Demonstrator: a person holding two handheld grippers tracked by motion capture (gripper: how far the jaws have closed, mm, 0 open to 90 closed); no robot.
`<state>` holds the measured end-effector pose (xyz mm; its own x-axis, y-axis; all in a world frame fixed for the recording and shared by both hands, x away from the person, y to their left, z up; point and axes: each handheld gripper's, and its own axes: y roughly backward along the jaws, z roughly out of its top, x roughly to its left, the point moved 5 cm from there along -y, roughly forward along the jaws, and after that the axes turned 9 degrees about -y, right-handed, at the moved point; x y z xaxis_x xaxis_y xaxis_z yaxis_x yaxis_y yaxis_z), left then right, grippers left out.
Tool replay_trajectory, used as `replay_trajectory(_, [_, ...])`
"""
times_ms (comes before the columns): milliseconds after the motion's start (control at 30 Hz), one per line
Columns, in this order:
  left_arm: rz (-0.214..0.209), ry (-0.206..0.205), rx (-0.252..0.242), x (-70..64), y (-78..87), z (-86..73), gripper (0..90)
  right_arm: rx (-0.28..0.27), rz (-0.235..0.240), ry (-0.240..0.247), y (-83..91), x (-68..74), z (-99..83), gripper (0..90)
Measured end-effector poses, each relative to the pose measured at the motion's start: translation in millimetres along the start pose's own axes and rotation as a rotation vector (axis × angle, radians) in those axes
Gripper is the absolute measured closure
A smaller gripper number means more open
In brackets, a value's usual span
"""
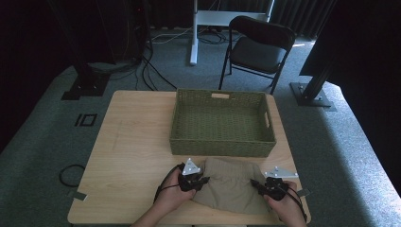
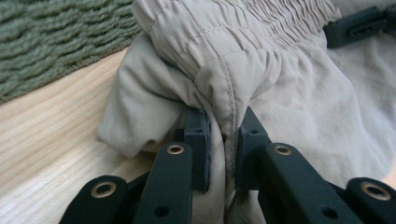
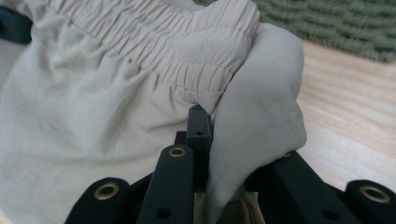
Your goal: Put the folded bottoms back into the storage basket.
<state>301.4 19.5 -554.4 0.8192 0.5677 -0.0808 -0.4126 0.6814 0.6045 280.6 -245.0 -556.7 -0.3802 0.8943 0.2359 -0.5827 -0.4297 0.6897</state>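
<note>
right gripper (image 3: 224, 154) fingertip hidden by shorts (image 3: 93, 121)

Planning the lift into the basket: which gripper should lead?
Neither clearly. The left gripper and right gripper each pinch a side of the shorts, equally near the basket.

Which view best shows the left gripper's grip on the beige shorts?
Left gripper view: the left gripper has its jaws shut on a seam fold of the beige shorts. The high view shows it at the shorts' left edge, contact too small to judge. The right gripper view shows a dark corner, probably it.
</note>
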Motion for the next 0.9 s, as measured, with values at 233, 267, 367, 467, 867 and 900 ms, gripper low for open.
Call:
replay_trajectory(233, [0.001, -0.001, -0.050, 1.2, 21.2, 20.9, 79.9, -0.047, 0.033, 0.010, 14.6, 6.3, 14.8, 79.4])
replay_trajectory(267, [0.000, 0.003, -0.058, 1.5, 23.0, 22.9, 79.9, -0.057, 0.036, 0.018, 18.6, 7.8, 18.9, 79.4])
replay_trajectory(367, [-0.003, 0.009, -0.068, 3.4, 29.0, 28.9, 79.9, -0.068, 0.041, 0.034, 25.8, 10.9, 26.0, 79.4])
replay_trajectory(467, [0.001, -0.001, -0.076, 5.0, 34.6, 34.7, 79.8, -0.082, 0.053, 0.040, 31.4, 13.4, 33.9, 79.4])
replay_trajectory(867, [0.004, -0.003, -0.144, 16.0, 58.7, 66.1, 79.7, -0.147, 0.097, 0.067, 51.7, 19.5, 73.8, 79.5])
replay_trajectory(900, [0.011, -0.013, -0.146, 17.2, 60.6, 69.0, 79.7, -0.149, 0.095, 0.074, 53.4, 20.5, 77.8, 79.4])
